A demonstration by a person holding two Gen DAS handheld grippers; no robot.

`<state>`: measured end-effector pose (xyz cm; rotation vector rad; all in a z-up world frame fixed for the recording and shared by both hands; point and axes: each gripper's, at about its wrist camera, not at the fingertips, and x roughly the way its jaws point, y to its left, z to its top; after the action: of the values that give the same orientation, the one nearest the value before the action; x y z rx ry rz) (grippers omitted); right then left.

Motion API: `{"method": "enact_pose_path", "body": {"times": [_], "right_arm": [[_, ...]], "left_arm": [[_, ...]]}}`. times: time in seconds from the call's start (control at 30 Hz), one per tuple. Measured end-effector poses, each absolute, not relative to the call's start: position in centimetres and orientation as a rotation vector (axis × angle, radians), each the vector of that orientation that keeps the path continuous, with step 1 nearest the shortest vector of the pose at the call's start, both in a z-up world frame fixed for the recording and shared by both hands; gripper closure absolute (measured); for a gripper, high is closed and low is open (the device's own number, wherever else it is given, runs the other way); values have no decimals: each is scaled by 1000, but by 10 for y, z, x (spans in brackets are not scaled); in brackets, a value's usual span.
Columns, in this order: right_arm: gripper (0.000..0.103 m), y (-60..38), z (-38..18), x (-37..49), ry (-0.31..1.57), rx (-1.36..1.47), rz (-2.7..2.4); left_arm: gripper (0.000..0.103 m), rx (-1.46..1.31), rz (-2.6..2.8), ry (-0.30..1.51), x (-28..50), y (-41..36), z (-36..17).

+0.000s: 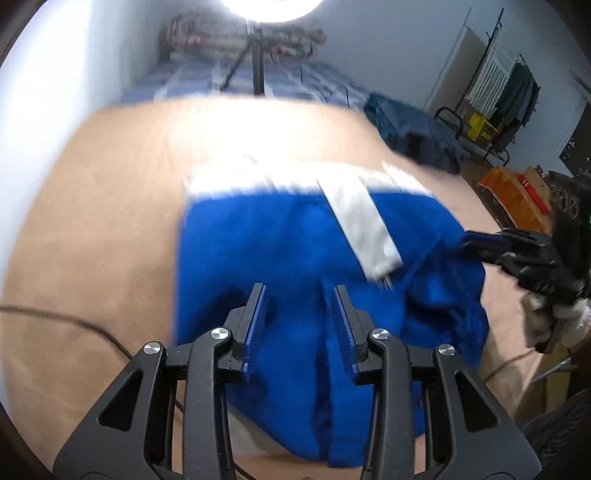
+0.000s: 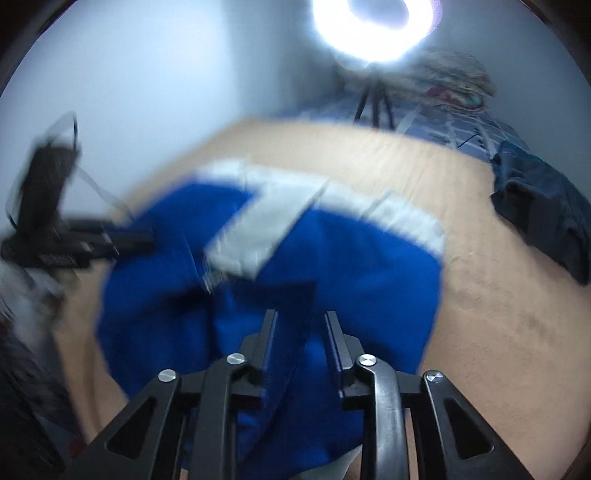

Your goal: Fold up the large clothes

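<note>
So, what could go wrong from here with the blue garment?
1. The white sleeve lies slanted across the blue garment; another fold may trap it crooked.
2. The fabric bunches near the right gripper, so creases may stay.
3. The left gripper stands open above the cloth, so a careless close may pinch extra layers.

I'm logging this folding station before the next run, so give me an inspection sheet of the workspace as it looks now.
Surface: tan cloth-covered table, creased.
Job's things: blue garment with white band and white strip, partly folded, bunched at its right side.
Clutter: dark blue crumpled cloth at the far right corner.
Grippers: left gripper open above the garment; right gripper jaws apart, grip unclear.
Cables: thin dark cable on the table's left.
Surroundings: ring light on tripod, patterned bed, clothes rack.
</note>
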<state>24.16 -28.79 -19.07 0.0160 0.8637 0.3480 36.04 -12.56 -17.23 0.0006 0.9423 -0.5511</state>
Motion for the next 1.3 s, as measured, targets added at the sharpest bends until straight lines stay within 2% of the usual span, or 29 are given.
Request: {"method": "enact_pose_path", "body": {"times": [0.23,0.4,0.57,0.63,0.73,0.87,0.97,1.2,1.3], "right_arm": [[78,-329,-158,283,760,138,264],[78,-327,-193,329,827,111,233],[80,-325,-240,340,922,83,189],[80,-324,-254,340,924,89,184],[80,-321,-246,342,947,58,173],[80,-337,-209,314,912,153,222],[79,-337,-198,278,919,119,254],[79,-335,-238,250,1019,150,252],[80,-328,-251,250,1055,85,277]], "left_arm": [[66,-30,-483,906,426,-123,-163],[66,53,-448,941,454,-135,-197],[63,62,-489,1009,463,-133,-233],[63,68,-499,1001,463,-132,-235],[63,38,-496,997,460,-126,-222],[64,-7,-518,958,439,-108,-196],[64,39,-540,946,412,-99,-191],[62,-72,-519,1081,403,-79,-225],[56,-2,-519,1084,399,-85,-234]]}}
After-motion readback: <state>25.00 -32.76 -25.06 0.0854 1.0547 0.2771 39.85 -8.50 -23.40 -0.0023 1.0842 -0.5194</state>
